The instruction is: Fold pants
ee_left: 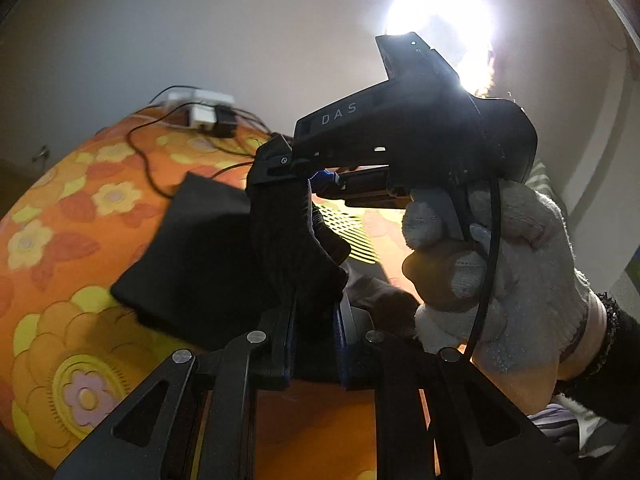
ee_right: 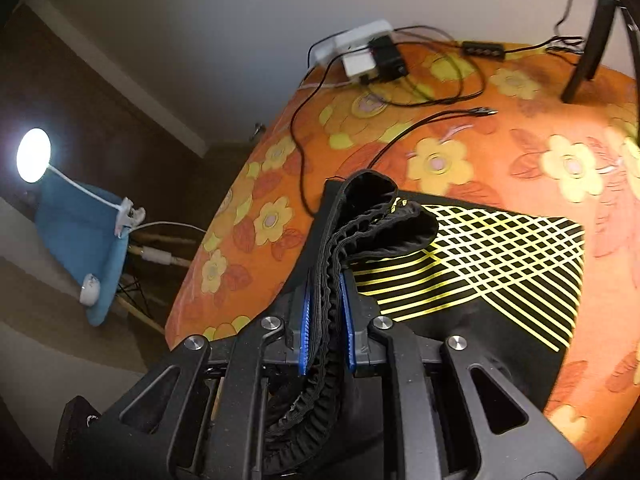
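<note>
The black pants lie on an orange flowered cloth, with a yellow grid print on one part. My left gripper is shut on a raised black fold of the pants. My right gripper is shut on the elastic waistband, which bunches up between its blue pads. In the left wrist view the right gripper is close in front, held by a white-gloved hand, gripping the same raised cloth.
The orange flowered tablecloth covers the table. A white power strip with plugs and black cables lie at the far edge. A dark stand leg is at far right. A blue chair and lamp stand left of the table.
</note>
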Action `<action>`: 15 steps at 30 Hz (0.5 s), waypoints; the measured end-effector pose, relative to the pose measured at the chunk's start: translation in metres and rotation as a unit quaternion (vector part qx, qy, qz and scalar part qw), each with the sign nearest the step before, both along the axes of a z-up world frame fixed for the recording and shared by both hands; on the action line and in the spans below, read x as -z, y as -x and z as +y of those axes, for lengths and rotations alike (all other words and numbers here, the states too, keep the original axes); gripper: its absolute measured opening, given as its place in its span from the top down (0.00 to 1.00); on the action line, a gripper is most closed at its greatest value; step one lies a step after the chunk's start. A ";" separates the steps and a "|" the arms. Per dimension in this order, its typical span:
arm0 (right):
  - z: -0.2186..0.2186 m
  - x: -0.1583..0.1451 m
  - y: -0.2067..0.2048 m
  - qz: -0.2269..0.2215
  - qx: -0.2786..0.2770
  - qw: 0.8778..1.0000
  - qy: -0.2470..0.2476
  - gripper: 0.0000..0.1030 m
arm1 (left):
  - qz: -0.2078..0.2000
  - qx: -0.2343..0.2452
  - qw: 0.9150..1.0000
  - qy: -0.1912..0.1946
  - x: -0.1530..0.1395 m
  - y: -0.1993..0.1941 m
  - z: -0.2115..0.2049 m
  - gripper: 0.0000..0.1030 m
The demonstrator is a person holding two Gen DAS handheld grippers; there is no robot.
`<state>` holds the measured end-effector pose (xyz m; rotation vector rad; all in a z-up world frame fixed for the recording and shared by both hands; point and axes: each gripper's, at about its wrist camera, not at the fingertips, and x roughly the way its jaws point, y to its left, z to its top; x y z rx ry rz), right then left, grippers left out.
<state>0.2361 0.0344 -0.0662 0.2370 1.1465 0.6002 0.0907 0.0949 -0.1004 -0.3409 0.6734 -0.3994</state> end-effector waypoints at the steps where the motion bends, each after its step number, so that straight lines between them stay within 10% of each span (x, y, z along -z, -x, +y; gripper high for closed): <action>1: 0.006 0.003 0.000 0.001 -0.002 1.000 0.003 0.86 | 0.002 -0.002 1.000 -0.001 0.001 0.001 0.003 0.86; 15: 0.065 0.030 -0.012 0.003 -0.020 0.999 0.031 0.86 | 0.027 -0.048 0.998 0.014 0.020 -0.004 0.047 0.86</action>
